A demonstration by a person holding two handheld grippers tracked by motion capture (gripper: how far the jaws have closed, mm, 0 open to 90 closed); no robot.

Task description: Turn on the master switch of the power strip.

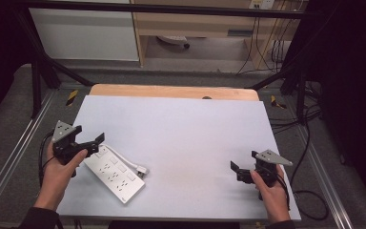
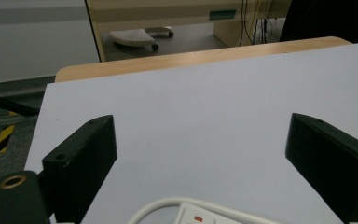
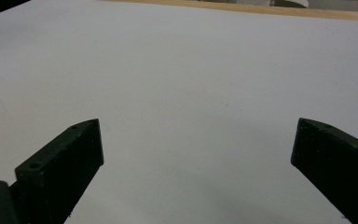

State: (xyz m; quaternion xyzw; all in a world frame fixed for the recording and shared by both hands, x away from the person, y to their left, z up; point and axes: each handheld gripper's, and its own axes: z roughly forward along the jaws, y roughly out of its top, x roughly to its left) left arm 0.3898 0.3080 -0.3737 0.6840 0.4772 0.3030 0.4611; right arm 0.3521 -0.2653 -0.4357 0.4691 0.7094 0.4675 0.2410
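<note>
My left hand-held gripper [image 1: 91, 141] hovers, jaws wide, just over the far end of the white power strip [image 1: 115, 174] lying near-left on the counter [image 1: 186, 129]. My right hand-held gripper [image 1: 240, 171], also wide, waits well apart. Judged step: approach; next, I lower and close on the strip.

On the table [image 1: 181, 129] lies 1 white power strip [image 1: 114, 174], with 1 white cable [image 1: 124, 160] running along its side to 1 plug [image 1: 143, 170]. The strip's top shows 2 rows of sockets; their exact number is too small to count. There are 2 grippers, the left gripper [image 1: 89, 138] and the right gripper [image 1: 244, 161], each with 2 black jaws spread apart and 1 grey three-cornered plate on top. 2 hands hold them, 1 each.
</note>
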